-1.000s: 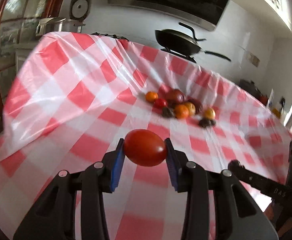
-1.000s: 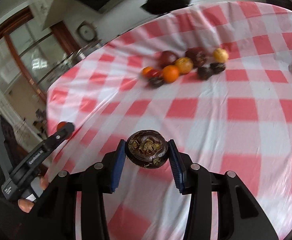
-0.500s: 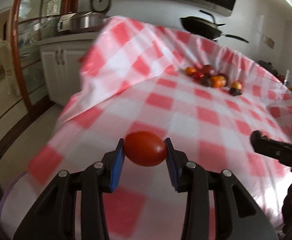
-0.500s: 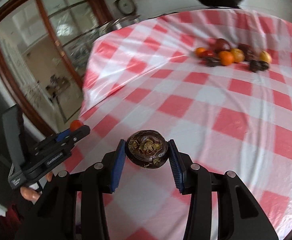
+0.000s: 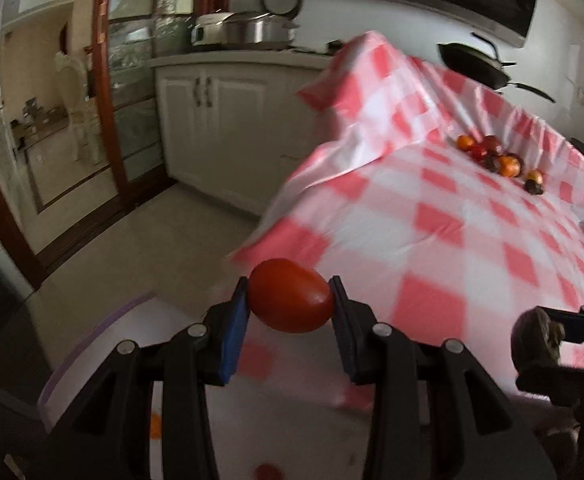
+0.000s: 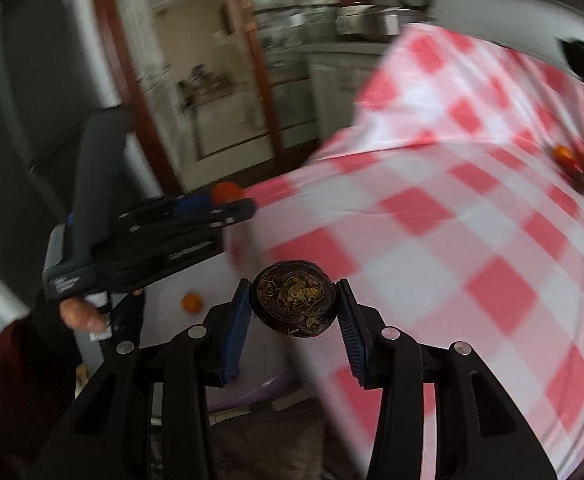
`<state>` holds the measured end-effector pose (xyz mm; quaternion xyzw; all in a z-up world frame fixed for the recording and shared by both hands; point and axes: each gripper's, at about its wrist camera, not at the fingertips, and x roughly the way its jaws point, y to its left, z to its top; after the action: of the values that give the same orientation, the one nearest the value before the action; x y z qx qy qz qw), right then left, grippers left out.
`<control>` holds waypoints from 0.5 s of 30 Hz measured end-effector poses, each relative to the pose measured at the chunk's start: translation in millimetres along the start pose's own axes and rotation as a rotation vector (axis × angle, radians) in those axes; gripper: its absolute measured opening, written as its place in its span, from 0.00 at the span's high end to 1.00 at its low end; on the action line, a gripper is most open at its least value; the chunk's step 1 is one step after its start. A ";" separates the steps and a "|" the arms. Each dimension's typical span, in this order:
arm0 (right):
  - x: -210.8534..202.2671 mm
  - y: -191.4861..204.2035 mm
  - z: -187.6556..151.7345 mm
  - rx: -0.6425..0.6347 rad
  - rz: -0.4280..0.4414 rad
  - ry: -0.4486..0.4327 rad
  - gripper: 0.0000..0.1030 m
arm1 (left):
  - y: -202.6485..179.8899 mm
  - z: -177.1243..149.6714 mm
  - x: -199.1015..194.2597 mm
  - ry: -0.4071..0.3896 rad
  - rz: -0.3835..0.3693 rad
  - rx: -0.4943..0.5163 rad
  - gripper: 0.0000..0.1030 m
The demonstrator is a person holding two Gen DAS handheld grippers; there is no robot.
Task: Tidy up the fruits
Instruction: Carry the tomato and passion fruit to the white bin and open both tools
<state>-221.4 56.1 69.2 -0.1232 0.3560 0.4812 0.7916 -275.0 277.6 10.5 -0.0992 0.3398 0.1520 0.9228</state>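
Between blue pads (image 5: 234, 330), smooth glossy red tomato (image 5: 289, 295).

Red-and-white checked plastic tablecloth (image 5: 432, 216) fills right half of frame. Black wok (image 5: 474, 66) upper right. Steel lidded pot (image 5: 248, 30) top centre on cream cabinet (image 5: 220, 128). Brown wooden door frame (image 5: 104, 80) at left.

Fruit pile (image 5: 498, 160) on tablecloth's (image 5: 432, 216) far side

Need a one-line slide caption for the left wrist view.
Left tool gripping a red tomato over a white tray beside the checked table.
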 end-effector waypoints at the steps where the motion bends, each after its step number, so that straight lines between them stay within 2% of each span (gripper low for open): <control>1: 5.6 9.4 -0.2 -0.029 0.016 0.016 0.58 | 6.4 -4.7 -0.6 0.009 0.010 -0.004 0.61; 10: 74.4 80.3 -19.5 -0.289 0.083 0.222 0.58 | 68.4 -54.2 24.6 0.148 0.127 -0.082 0.61; 15: 125.9 103.0 -32.1 -0.401 0.049 0.346 0.58 | 84.7 -70.6 62.1 0.287 0.185 -0.092 0.61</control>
<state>-287.4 175.9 -24.5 -0.3494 0.3867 0.5328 0.6668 -301.8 349.7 -89.9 -0.1305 0.4684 0.2362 0.8413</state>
